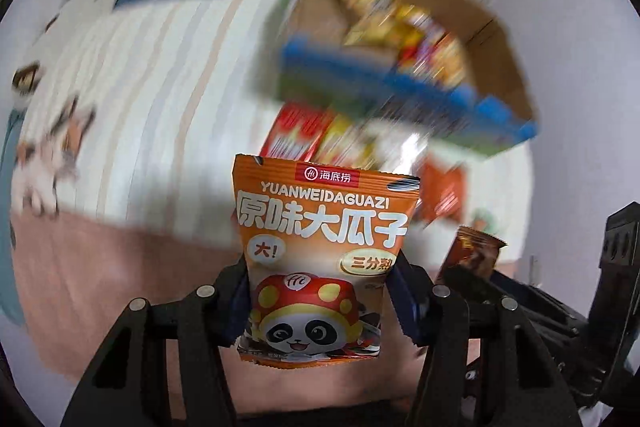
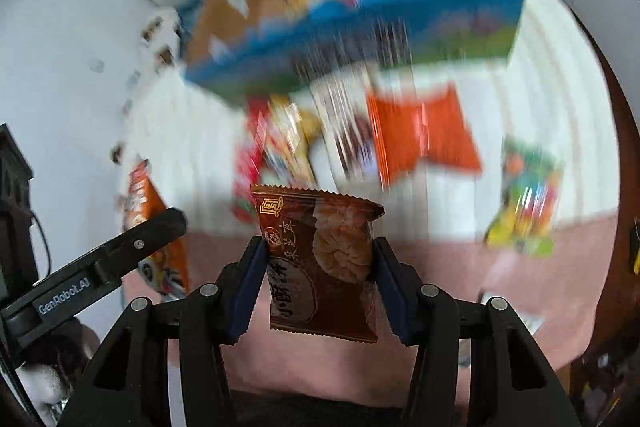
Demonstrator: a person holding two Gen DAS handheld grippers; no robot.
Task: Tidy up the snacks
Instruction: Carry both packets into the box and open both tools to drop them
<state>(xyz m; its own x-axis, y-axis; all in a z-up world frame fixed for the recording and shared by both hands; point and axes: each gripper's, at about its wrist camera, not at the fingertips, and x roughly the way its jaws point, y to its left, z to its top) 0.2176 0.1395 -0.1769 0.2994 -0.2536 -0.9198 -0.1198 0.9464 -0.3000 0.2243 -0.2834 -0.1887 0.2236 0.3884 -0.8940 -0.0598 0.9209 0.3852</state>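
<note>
Both of your grippers are loaded right now. Your left gripper (image 1: 320, 303) has its jaws squeezed on the sides of the orange sunflower-seed packet (image 1: 322, 259), lower half pinched, top standing up free. Your right gripper (image 2: 318, 279) is doing the same with the brown pastry packet (image 2: 322, 263), jaws pressing its two side edges.

Handling-wise, I'd guess both are light, crinkly foil pouches: soft, a bit slippery, and the pastry one probably crumbles if you clamp harder. Gripping across the sides looks fine, just don't crush the middle.

Further out, it's all motion-blurred, but the cardboard box (image 2: 360, 39) with the blue-and-green front sits up ahead on the striped bedspread (image 1: 160, 87), already holding a bunch of snacks. Loose packets are lying in front of it: a red-orange one (image 2: 424, 131), a colourful green-yellow one (image 2: 524, 195) off to the right, a few more near the middle. The box's front wall is what I'd watch; you'd need to clear it before letting go.
</note>
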